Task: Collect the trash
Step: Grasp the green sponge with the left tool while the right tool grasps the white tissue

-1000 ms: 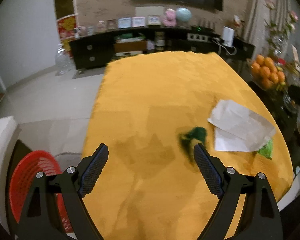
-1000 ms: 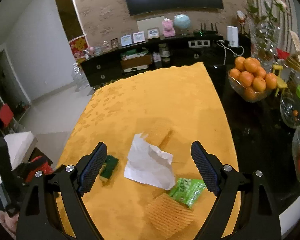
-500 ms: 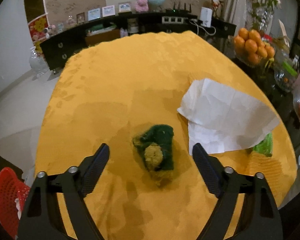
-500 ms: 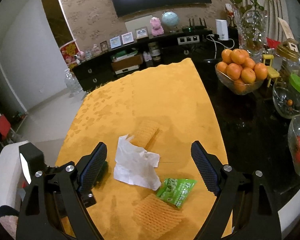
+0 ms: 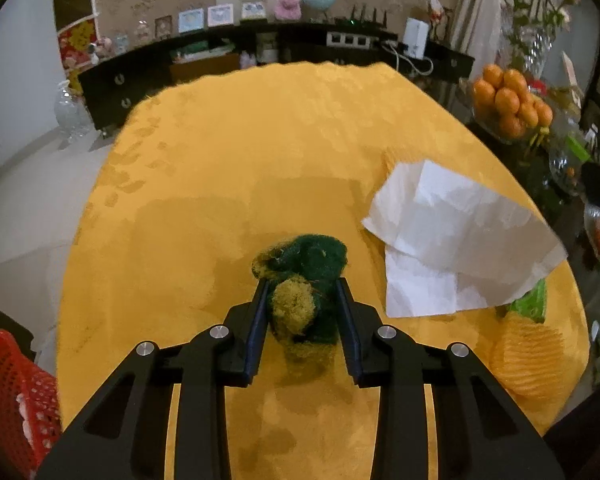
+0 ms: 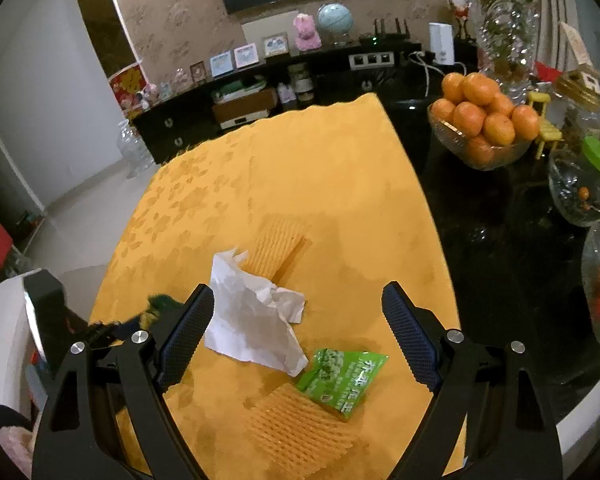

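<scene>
On the yellow tablecloth (image 5: 228,184), left gripper (image 5: 302,286) closing, apparently gripping the green scrubber (image 5: 312,260).

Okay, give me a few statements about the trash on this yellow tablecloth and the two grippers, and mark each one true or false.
1. The left gripper is closing around the green scouring pad. True.
2. The right gripper is clamped on the white paper. False: its jaws stand wide open above it.
3. The green snack wrapper lies beside the white paper. True.
4. The bowl of oranges sits on the yellow tablecloth. False: it stands on the dark surface beside it.
</scene>
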{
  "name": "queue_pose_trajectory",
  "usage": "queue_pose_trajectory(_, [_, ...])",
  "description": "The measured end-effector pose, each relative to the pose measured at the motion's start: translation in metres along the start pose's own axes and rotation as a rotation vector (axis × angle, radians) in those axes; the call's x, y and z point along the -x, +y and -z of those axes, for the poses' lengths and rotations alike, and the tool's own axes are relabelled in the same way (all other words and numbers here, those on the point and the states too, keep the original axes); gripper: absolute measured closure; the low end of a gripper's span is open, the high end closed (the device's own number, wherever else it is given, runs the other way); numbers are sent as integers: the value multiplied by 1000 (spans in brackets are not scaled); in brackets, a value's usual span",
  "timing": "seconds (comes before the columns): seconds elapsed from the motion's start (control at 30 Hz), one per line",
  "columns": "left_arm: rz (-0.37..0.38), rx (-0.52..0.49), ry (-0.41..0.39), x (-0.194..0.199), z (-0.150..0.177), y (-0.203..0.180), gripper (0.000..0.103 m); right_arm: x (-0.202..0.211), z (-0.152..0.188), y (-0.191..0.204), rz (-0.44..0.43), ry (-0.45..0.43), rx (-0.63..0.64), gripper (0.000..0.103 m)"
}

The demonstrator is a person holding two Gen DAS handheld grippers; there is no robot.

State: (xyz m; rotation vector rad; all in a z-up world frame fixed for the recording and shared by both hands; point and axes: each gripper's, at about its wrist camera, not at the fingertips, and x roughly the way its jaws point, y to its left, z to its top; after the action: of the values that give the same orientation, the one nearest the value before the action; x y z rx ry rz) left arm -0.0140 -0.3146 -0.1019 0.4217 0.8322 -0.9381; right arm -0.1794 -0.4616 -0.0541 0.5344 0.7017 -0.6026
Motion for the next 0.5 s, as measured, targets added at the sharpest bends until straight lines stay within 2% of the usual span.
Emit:
queue_pose_trajectory(0.37, [-79, 23, -115, 54, -4, 23, 72, -45, 17, 22, -25, 107, 100, 20])
queue_pose_trajectory(0.5, [-96, 34, -128, 65, -4, 34, 72, -60, 23, 24, -13, 165, 125, 31])
